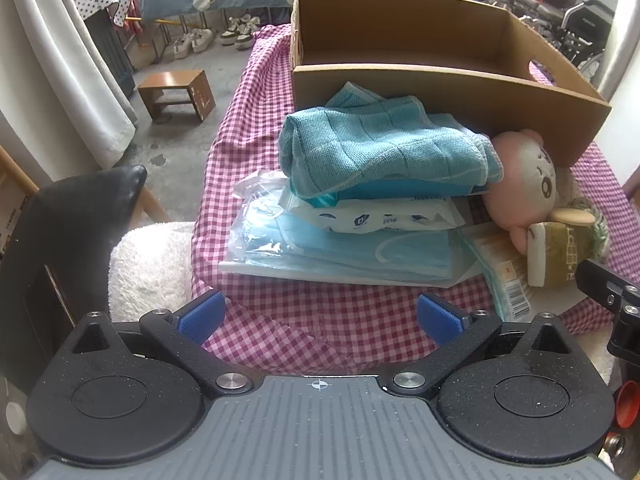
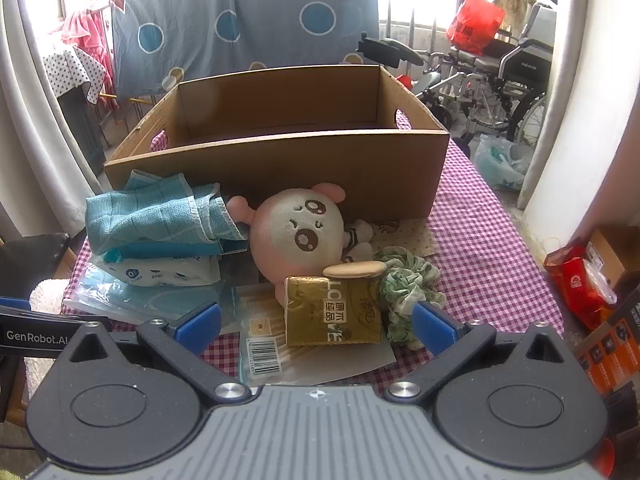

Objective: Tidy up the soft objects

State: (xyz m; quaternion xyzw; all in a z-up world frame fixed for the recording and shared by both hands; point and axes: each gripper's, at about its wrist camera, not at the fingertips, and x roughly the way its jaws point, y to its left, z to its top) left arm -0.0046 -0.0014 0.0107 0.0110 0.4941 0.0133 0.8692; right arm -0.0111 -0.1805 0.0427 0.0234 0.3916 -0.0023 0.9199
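Lying folded atop the stack near the left of the table (image 1: 256, 344), in front of the cardboard box (image 1: 440, 92), the teal towel (image 1: 376, 148) looks light, limp, non-slippery. Both the left claw (image 1: 320, 316) and right claw (image 2: 318, 322) gape empty; pinching its thick folded left end seems best.

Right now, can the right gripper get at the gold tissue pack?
Probably yes. The right gripper is open, and the tissue pack lies straight ahead between its jaws with nothing in front. The scrunchie and plush crowd its sides, so they may get nudged.

The left gripper (image 1: 320, 316) and right gripper (image 2: 318, 322) both sit low in frame, blue fingers spread wide, holding nothing.
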